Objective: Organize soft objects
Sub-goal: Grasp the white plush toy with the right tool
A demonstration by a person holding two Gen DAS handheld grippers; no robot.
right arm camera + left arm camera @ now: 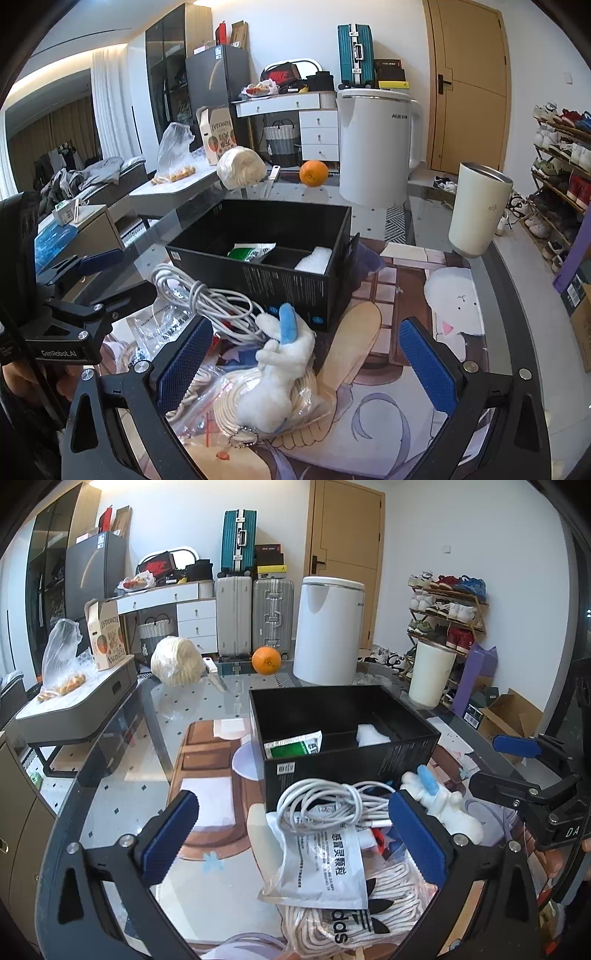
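Your left claw (295,834) and right claw (306,358) both stand released, grasping nothing. The plush toy (273,376) lies on the worktop (122,775) beside the black box (280,258).

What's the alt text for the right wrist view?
Open right gripper hangs over a white plush toy with a blue ear lying on bagged cream rope. Behind are a coiled white cable and a black divided box holding a green-and-white sachet, all on the glass table.
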